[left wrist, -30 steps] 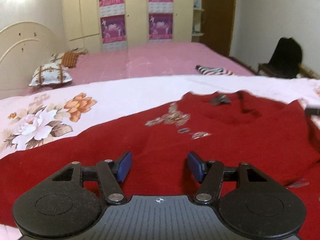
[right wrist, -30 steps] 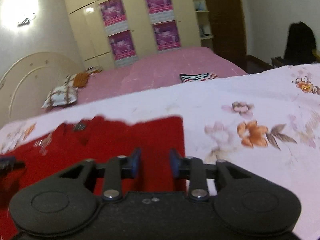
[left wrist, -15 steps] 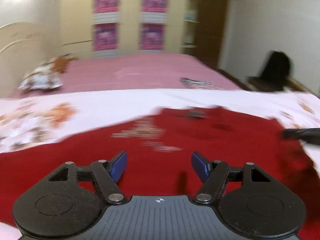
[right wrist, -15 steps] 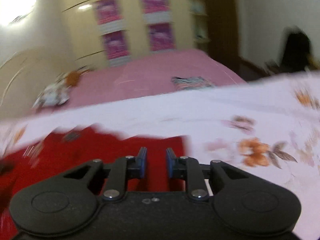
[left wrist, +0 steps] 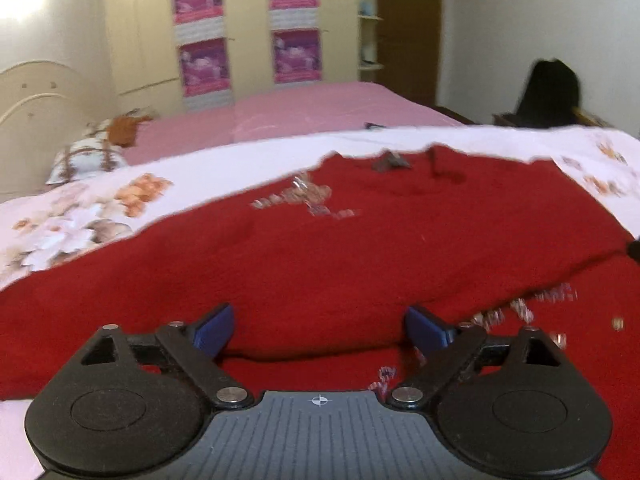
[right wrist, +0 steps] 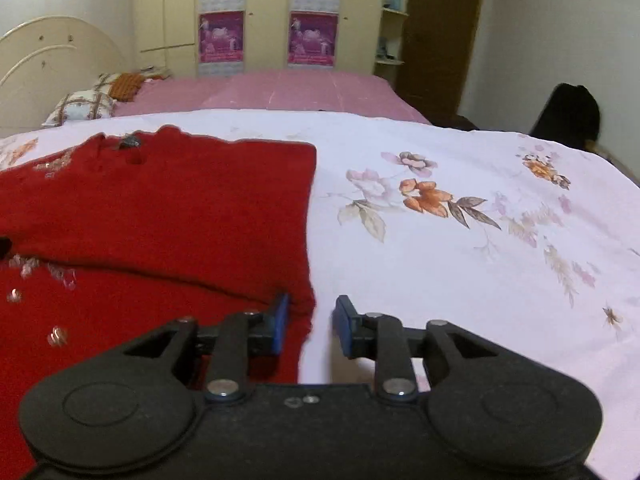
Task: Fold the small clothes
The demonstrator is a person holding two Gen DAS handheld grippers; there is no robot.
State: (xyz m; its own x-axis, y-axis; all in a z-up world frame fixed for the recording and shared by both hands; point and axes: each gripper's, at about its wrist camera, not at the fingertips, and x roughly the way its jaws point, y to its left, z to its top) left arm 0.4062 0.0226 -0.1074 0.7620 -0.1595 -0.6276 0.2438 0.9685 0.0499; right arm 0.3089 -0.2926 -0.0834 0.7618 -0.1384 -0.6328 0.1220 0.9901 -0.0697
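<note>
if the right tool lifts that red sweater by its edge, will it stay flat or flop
The red sweater would probably flop: it already lies folded over itself. Its knit looks thick, so likely somewhat heavy and sagging. The fuzzy surface should grip the right tool rather than slip.

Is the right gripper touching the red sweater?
Cannot tell. In the right wrist view the right gripper straddles the red sweater edge with the jaws slightly apart, but contact or a gap isn't plainly visible.
</note>
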